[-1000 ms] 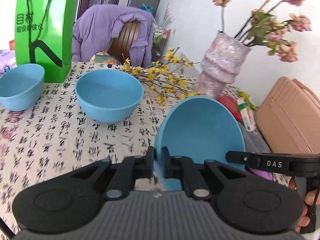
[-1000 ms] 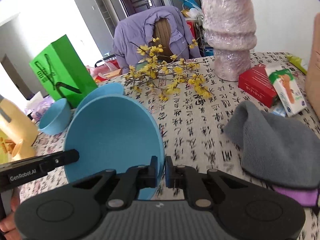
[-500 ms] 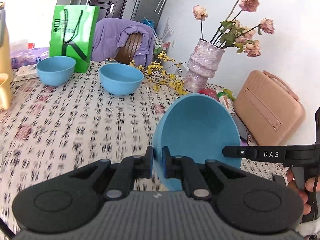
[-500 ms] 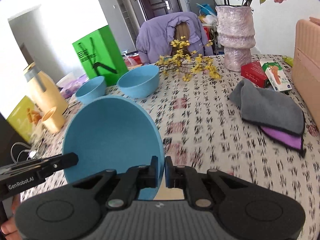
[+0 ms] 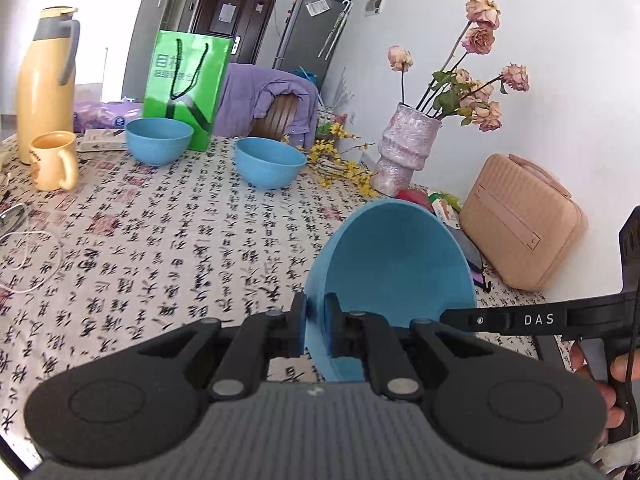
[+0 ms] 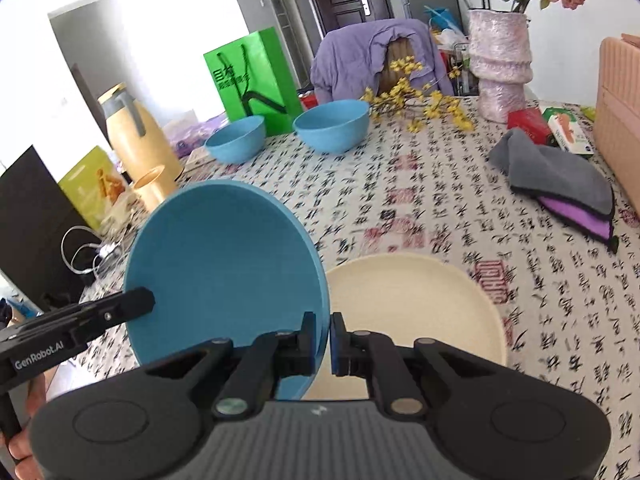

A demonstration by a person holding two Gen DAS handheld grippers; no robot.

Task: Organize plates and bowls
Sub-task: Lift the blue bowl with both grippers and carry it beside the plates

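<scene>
A blue bowl (image 5: 390,264) (image 6: 224,264) hangs tilted above the patterned tablecloth, held by its rim from both sides. My left gripper (image 5: 315,326) is shut on the rim's left edge, and my right gripper (image 6: 323,340) is shut on the opposite edge. A cream plate (image 6: 416,304) lies on the cloth just right of the held bowl in the right wrist view. Two more blue bowls (image 5: 159,140) (image 5: 270,162) stand at the far side of the table, also the bowls (image 6: 236,143) (image 6: 332,130) in the right wrist view.
A yellow thermos (image 5: 46,80) and yellow mug (image 5: 54,160) stand far left, with a green paper bag (image 5: 186,86) behind the bowls. A vase (image 5: 406,152) with flowers, a pink case (image 5: 520,220), grey and purple cloths (image 6: 560,184) and small boxes (image 6: 528,124) lie to the right. A white cable (image 5: 28,256) lies left.
Both grippers have pulled back together from the far side of the table with the blue bowl between them. The far bowls and vase look smaller, and the cream plate has come into view.
</scene>
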